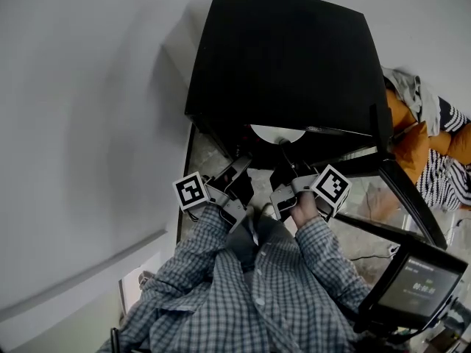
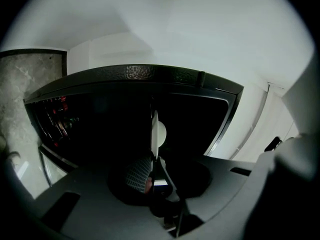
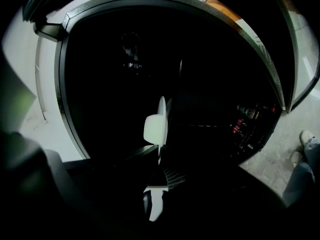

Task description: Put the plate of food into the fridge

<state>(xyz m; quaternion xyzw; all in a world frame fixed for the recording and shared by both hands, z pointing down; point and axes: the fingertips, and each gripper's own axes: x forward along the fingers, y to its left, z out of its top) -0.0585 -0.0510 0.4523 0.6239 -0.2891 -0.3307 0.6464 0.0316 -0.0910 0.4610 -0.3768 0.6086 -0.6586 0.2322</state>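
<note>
The left gripper (image 1: 237,173) and the right gripper (image 1: 285,182) each have their fingers pinched shut on the near rim of the white plate (image 1: 276,133), one at either side. The plate sticks straight out ahead of both sets of fingers. Its far half is already under the top edge of the black fridge (image 1: 287,57), in the dark opening. Seen along the left fingers, the plate (image 2: 155,129) is edge-on with a pale rounded lump (image 2: 161,133) against it; whether that is food I cannot tell. Out beyond the right fingers the fridge door (image 1: 408,197) stands open. Checked sleeves (image 1: 324,259) trail back behind the fingers.
</note>
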